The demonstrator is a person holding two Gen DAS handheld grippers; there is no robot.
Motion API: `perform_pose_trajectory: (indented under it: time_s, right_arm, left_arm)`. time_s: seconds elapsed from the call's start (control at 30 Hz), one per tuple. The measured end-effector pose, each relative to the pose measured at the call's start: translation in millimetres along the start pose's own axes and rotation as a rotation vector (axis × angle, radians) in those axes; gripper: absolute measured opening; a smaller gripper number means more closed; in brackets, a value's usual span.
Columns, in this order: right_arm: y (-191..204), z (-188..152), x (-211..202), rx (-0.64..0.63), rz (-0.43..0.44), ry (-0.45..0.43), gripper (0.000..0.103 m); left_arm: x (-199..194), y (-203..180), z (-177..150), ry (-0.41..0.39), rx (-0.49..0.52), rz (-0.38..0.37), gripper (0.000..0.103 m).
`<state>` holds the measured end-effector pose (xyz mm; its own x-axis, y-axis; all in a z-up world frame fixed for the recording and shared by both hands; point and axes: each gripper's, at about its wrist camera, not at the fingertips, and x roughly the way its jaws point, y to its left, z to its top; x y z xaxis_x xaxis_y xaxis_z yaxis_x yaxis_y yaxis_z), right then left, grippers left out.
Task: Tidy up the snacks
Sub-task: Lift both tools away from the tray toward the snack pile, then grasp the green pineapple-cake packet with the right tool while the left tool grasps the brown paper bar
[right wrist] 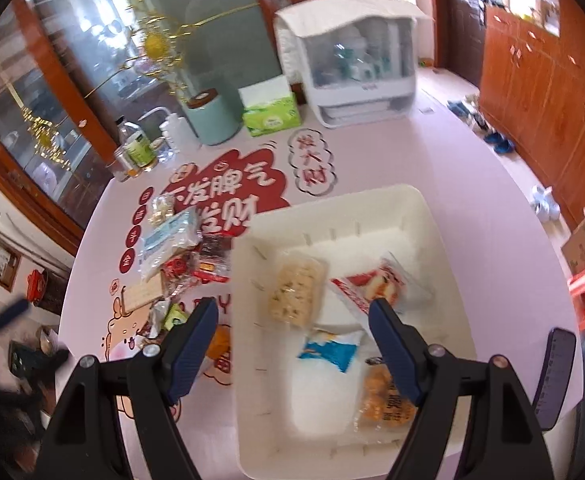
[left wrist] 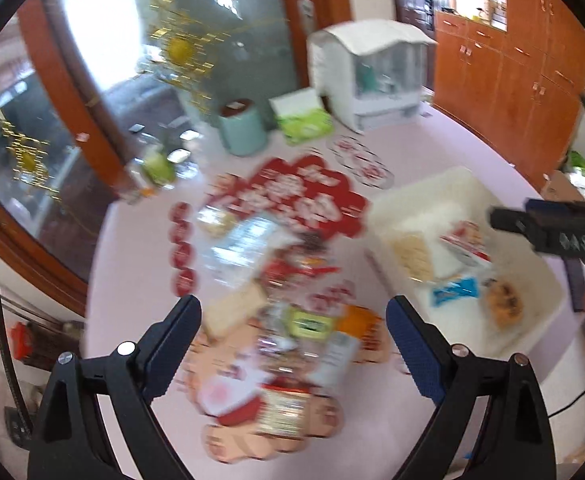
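A pile of wrapped snacks [left wrist: 288,296] lies on the pink table, also in the right wrist view [right wrist: 180,264]. My left gripper [left wrist: 292,316] is open and empty above the pile. A white tray [right wrist: 444,240] holds a pale rice cracker pack [right wrist: 298,292], a red and white pack [right wrist: 372,284], a blue and white pack [right wrist: 330,350] and an orange pastry pack [right wrist: 384,400]. My right gripper [right wrist: 292,320] is open and empty over the tray's near left part. The tray also shows in the left wrist view [left wrist: 424,192], with the right gripper [left wrist: 552,232] beside it.
At the table's far side stand a mint canister [right wrist: 212,120], a green tissue box [right wrist: 270,110], a white storage box [right wrist: 352,64] and bottles [right wrist: 136,148]. Red printed decorations [right wrist: 228,184] cover the table. A phone [right wrist: 552,376] lies at the right edge.
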<state>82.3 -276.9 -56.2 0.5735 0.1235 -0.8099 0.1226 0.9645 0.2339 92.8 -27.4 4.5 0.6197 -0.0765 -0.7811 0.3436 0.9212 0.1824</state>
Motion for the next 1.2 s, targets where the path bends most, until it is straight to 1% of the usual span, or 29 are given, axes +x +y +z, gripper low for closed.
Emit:
perform_pose_trajectory:
  time_s: [0.1,0.17,0.27,0.37,0.43,0.5,0.6,0.63,0.8,0.87,1.0,1.13,1.2]
  right_arm:
    - [31.3,1.3,-3.0,-0.074,-0.014,-0.026,0.078]
    - [57.6,0.9,-3.4,-0.135,-0.027,-0.042,0.078]
    - [90.8,0.0,1.9,-0.201,-0.035,-0.040,0.078]
    - [119.5,-2.5,14.6,-0.247,-0.030,-0.023,0.078]
    - [134.1,-4.8,25.6,-0.268,-0.035,-0.014,0.078]
    - [149.0,-8.2,42.6,-0.294,-0.040,0.005,0.076]
    - [167.9,-15.9,78.8,-0.338,-0.048,0.064,0.069]
    - [170.9,-18.6,87.0,-0.347,-0.046,0.082,0.066]
    - [184.8,-38.8,151.1,-0.424,-0.098,0.228,0.056]
    - [186.9,-44.9,169.2,-0.438,-0.114,0.273,0.056]
    - [189.6,-53.4,197.2,-0.440,-0.123,0.343,0.056]
    - [197.2,-60.1,220.7,-0.486,-0.110,0.415,0.055]
    - [200.7,-62.2,228.3,-0.499,-0.102,0.433,0.056]
  left_arm:
    - [-9.0,43.1,9.7,-0.042,0.002,0.043,0.093]
    - [-9.3,65.3,17.5,-0.063,0.015,0.063,0.093]
    - [-8.8,95.5,26.6,-0.099,0.052,0.099,0.094]
    - [1.1,119.1,33.1,-0.119,0.107,0.116,0.095]
    - [17.0,130.0,33.6,-0.119,0.145,0.112,0.098]
    - [39.6,137.0,30.2,-0.095,0.183,0.094,0.098]
    - [89.6,143.7,17.6,-0.008,0.217,0.034,0.098]
    - [113.4,144.8,10.4,0.036,0.228,0.008,0.098]
    - [204.3,142.1,-21.6,0.214,0.246,-0.085,0.098]
    - [235.6,138.4,-34.6,0.280,0.245,-0.098,0.098]
    - [276.9,134.1,-50.0,0.350,0.244,-0.149,0.098]
    - [292.4,128.0,-53.1,0.369,0.250,-0.211,0.098]
    - [298.4,121.5,-54.6,0.380,0.267,-0.237,0.098]
